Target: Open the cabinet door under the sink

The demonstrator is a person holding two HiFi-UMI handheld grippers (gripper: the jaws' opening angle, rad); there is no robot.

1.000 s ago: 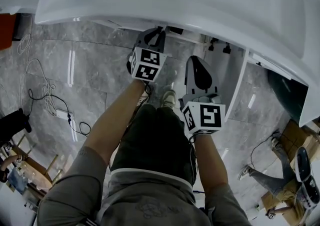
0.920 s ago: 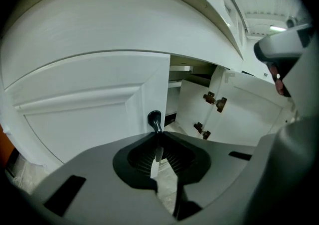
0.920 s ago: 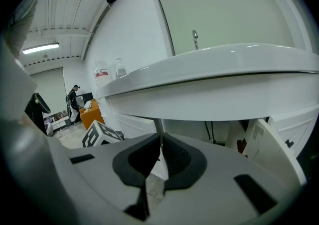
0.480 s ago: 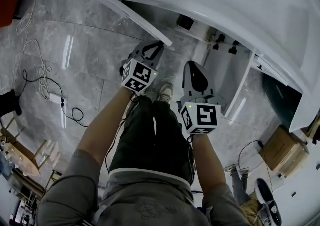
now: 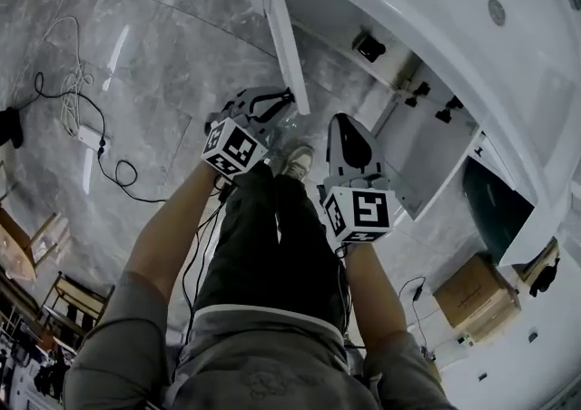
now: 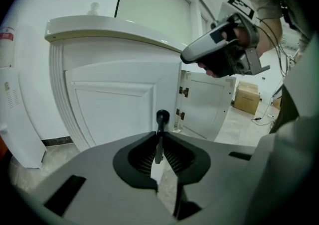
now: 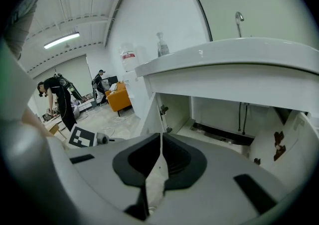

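The white cabinet (image 5: 399, 118) under the sink basin (image 5: 472, 27) stands open, and its inside with pipes (image 7: 242, 114) shows in the right gripper view. Its left door (image 5: 283, 27) is swung far out, edge-on to me in the head view. My left gripper (image 5: 277, 104) is shut on that door's black knob handle (image 6: 162, 117), whose stem sits between the jaws of the left gripper (image 6: 159, 137). The right door (image 5: 427, 177) also hangs open. My right gripper (image 5: 343, 122) hovers in front of the opening, and in its own view the right gripper (image 7: 161, 137) is shut with nothing in it.
Cables (image 5: 82, 118) trail over the grey marble floor at the left. A cardboard box (image 5: 472, 295) sits on the floor at the right. Wooden chairs (image 5: 36, 245) stand at the lower left. A person (image 7: 57, 99) and an orange chair (image 7: 119, 97) are far back.
The left door has swung from nearly closed to wide open, drawn out by my left gripper. Both grippers have come back from the cabinet, and its inside now shows.
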